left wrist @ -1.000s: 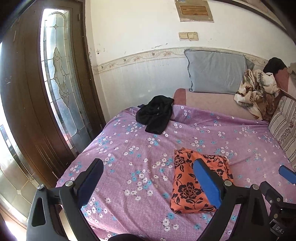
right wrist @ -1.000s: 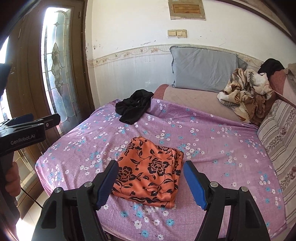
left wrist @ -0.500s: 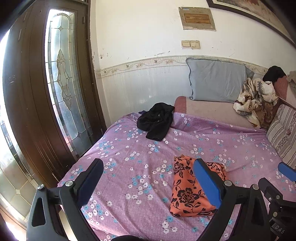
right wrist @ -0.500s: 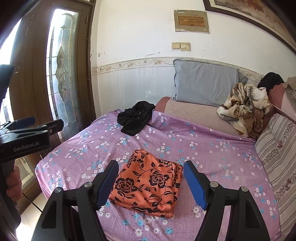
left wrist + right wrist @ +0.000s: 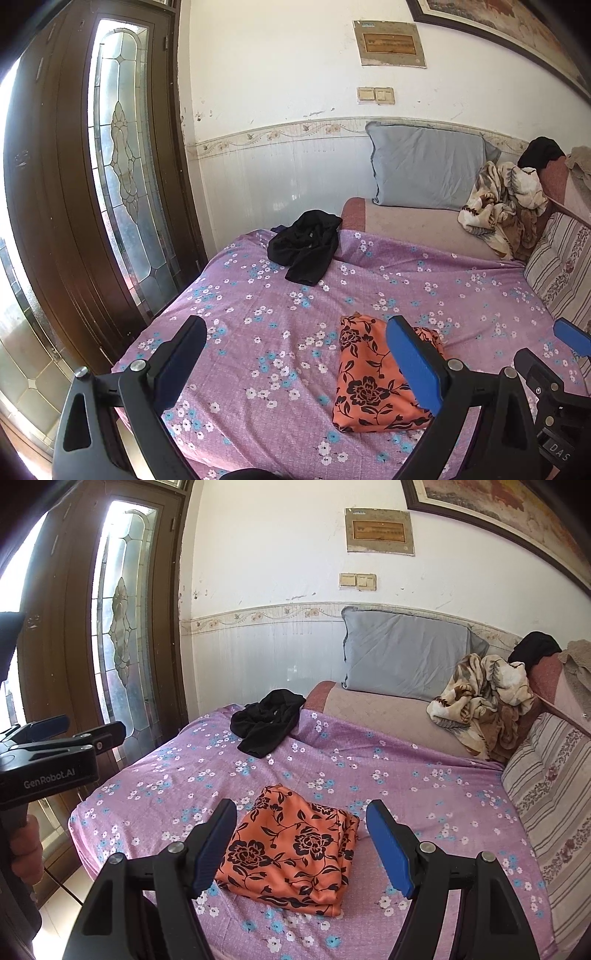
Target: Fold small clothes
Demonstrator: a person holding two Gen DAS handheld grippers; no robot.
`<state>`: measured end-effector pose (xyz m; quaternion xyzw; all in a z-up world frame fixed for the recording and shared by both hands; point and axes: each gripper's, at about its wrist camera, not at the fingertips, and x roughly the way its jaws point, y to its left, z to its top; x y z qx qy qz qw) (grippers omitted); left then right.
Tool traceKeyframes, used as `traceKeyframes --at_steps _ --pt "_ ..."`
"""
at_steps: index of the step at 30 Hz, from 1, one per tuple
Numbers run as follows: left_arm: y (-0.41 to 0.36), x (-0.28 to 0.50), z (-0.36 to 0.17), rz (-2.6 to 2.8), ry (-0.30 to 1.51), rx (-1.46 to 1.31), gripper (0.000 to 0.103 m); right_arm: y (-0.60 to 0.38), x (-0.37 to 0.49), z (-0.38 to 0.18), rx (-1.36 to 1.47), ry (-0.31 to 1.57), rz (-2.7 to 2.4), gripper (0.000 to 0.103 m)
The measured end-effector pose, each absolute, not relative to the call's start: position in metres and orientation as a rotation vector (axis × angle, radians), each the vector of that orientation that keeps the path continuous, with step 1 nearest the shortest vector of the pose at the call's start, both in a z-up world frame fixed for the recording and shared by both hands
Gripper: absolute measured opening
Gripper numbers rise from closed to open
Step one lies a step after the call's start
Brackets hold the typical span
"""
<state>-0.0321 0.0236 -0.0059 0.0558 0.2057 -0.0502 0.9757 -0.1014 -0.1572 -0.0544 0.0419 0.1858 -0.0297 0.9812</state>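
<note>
You have two garments on the purple floral bedsheet: one folded orange cloth with black flower print and one crumpled black garment. You also have one grey rectangular pillow, one striped cushion, one bunched cream-and-brown floral blanket and one further black item on the bed's far right corner. You hold two black grippers with blue finger pads, the left gripper and the right gripper, each with its two fingers spread apart and nothing between them.
</note>
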Motion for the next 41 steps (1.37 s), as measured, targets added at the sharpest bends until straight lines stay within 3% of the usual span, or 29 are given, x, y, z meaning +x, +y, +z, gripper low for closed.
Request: traceKeyframes --at_steps 41 --pt "0.015 0.013 -0.036 -0.135 0.49 0.091 0.098 -0.162 -0.049 -0.074 0.12 0.428 -0.001 0.076"
